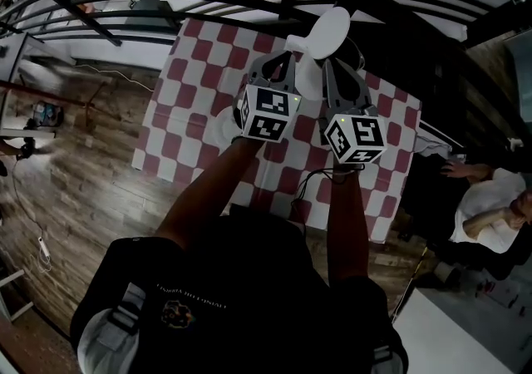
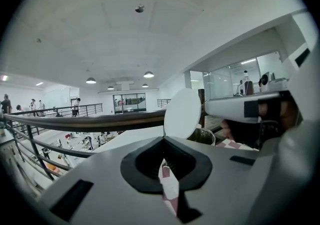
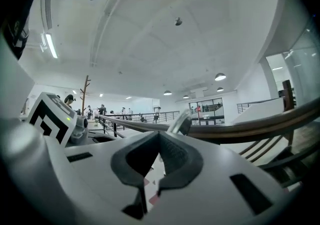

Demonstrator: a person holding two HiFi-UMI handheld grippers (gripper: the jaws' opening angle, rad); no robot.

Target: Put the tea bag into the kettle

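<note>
Left tongs (image 1: 287, 55) and right tongs (image 1: 329, 61) are each closed on the lower edge of the white round tea bag (image 1: 326, 31). They hold it upright in the air above the red-and-white checked desk (image 1: 191, 90).

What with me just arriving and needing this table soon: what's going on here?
A person holds a gripper in each hand above the checkered table. The left gripper is shut on a flat, round white tea bag, and the right gripper seems shut on its other edge, so both hold it up in the air. A glass vessel, likely the kettle, shows just behind it. The tea bag is not in it yet.
</note>
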